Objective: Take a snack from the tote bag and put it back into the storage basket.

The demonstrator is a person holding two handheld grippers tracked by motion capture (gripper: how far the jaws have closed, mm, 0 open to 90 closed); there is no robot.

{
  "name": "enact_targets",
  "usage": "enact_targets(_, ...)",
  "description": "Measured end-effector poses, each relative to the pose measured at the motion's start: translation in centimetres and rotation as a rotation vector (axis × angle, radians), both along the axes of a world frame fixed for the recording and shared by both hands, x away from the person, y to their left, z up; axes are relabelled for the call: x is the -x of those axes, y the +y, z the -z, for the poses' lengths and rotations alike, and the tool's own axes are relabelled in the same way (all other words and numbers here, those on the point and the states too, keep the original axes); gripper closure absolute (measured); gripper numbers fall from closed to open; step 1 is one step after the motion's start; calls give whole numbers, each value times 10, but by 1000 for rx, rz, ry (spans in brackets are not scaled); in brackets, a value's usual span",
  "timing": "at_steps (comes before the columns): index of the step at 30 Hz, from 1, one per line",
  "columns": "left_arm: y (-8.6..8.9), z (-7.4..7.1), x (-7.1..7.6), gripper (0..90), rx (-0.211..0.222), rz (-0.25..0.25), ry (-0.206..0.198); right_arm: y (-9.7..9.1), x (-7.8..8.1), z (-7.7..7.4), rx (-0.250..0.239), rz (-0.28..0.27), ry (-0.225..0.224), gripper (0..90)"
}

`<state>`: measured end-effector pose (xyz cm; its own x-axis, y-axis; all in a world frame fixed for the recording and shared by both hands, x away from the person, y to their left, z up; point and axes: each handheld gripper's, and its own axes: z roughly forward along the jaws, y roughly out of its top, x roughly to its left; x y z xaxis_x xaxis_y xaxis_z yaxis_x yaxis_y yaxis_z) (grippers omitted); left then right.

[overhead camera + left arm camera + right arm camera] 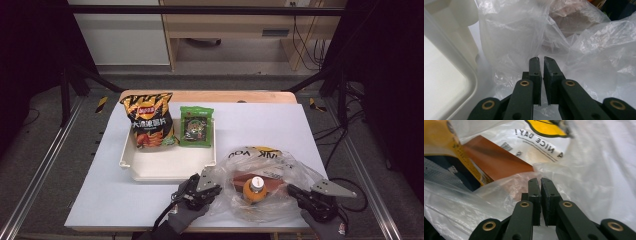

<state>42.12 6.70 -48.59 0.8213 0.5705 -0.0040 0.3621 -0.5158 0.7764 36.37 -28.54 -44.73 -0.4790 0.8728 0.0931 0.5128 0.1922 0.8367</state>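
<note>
A clear plastic bag (265,187) lies at the table's (100,200) near right edge, an orange bottle (254,189) and a brown box (267,176) inside (right of the tray (170,167)). The left gripper (540,58) pinches its left rim; the right gripper (538,180) pinches its right rim, both jaws closed on film.

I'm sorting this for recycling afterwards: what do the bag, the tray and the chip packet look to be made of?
The bag looks like thin clear plastic film: it crinkles, shines, and its contents show through. The tray seems rigid cream plastic, matte, with rounded moulded corners. The chip packet appears to be glossy printed film, possibly foil-lined; that cannot be told from outside.
</note>
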Motion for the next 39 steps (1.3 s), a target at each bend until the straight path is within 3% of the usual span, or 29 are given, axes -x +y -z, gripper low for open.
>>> enact_targets(4, 0, 1, 0, 843, 3, 1, 2, -8, 3, 1, -2, 33, 8, 872)
enact_targets(5, -1, 1, 0, 840, 3, 3, 2, -10, 4, 4, 54, 58, 32, 879)
enact_targets(7, -1, 1, 0, 839, 4, 3, 1, -10, 3, 7, 70, 62, 48, 880)
enact_targets(9, -1, 1, 0, 835, 3, 6, 1, -11, -1, 17, 67, 60, 89, 884)
enact_targets(12, -1, 1, 1, 832, 5, 6, 2, -13, -4, 19, 59, 53, 88, 878)
enact_targets(16, 3, -6, 0, 831, 46, 4, 18, -13, 0, 12, 52, 55, 51, 829)
enact_targets(17, 6, -16, 1, 841, 74, 7, 6, -13, 3, 3, 42, 55, 12, 814)
enact_targets(18, 6, -16, 1, 857, 74, 7, 6, -13, 3, 3, 42, 55, 12, 814)
enact_targets(19, 8, -23, 2, 878, 96, 13, -2, -13, 8, -10, 11, 52, -44, 810)
enact_targets(21, 9, -35, 5, 891, 117, 18, -14, -13, 10, -15, -1, 48, -62, 813)
enact_targets(23, 10, -49, 8, 899, 147, 33, -33, -9, 13, -29, -36, 18, -116, 870)
enact_targets(26, 3, -70, 10, 899, 166, 52, -72, -3, 8, -33, -60, -17, -110, 900)
enact_targets(27, -6, -74, 7, 900, 168, 63, -68, 6, 2, -31, -50, -37, -82, 900)
enact_targets(28, -6, -74, 7, 899, 168, 63, -68, 6, 2, -31, -50, -37, -82, 900)
enact_targets(30, -23, -72, 1, 899, 124, 80, -60, 17, -8, -26, -34, -59, -57, 900)
enact_targets(34, -47, -56, -8, 899, 67, 96, -28, 32, -18, -17, 2, -77, -9, 899)
enact_targets(36, -51, -48, -11, 899, 42, 92, -9, 33, -19, -15, 15, -80, -2, 899)
enact_targets(37, -47, -46, -10, 899, 54, 87, -12, 32, -16, -12, 51, -60, 11, 899)
enact_targets(39, -44, -47, -10, 899, 43, 75, -23, 31, -14, -11, 66, -50, 14, 899)
